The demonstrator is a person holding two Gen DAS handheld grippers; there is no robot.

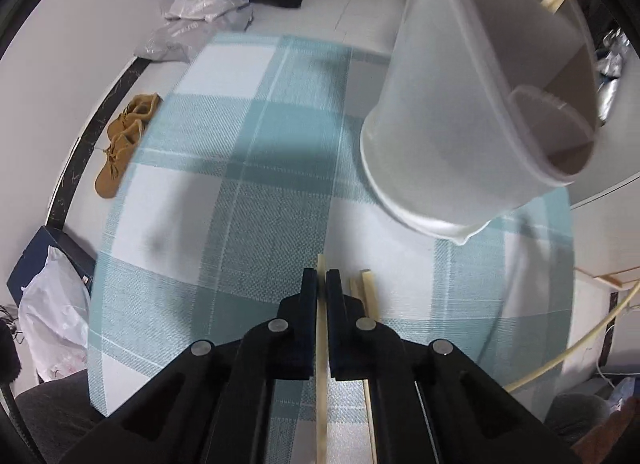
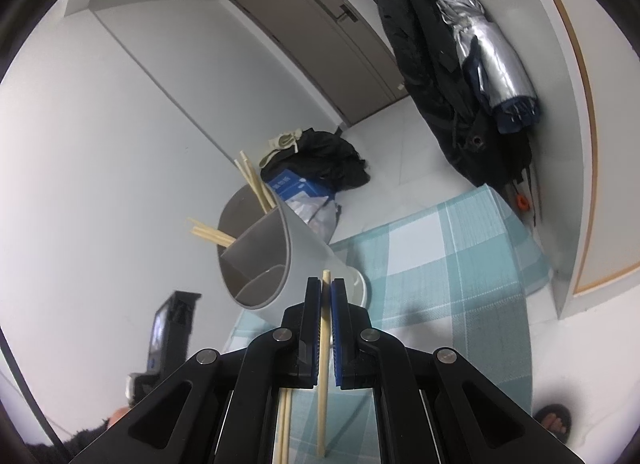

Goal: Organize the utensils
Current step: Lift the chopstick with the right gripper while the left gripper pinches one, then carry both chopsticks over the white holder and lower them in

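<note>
The left tongs are clenched on a pale wooden chopstick above the teal-and-white checked worktop, just below the tall white plastic utensil holder. More loose chopsticks lie on the cloth just right of those tongs. The right tongs grasp another light wooden chopstick, its tip near the holder's rim, where several chopsticks already stand inside.
</note>
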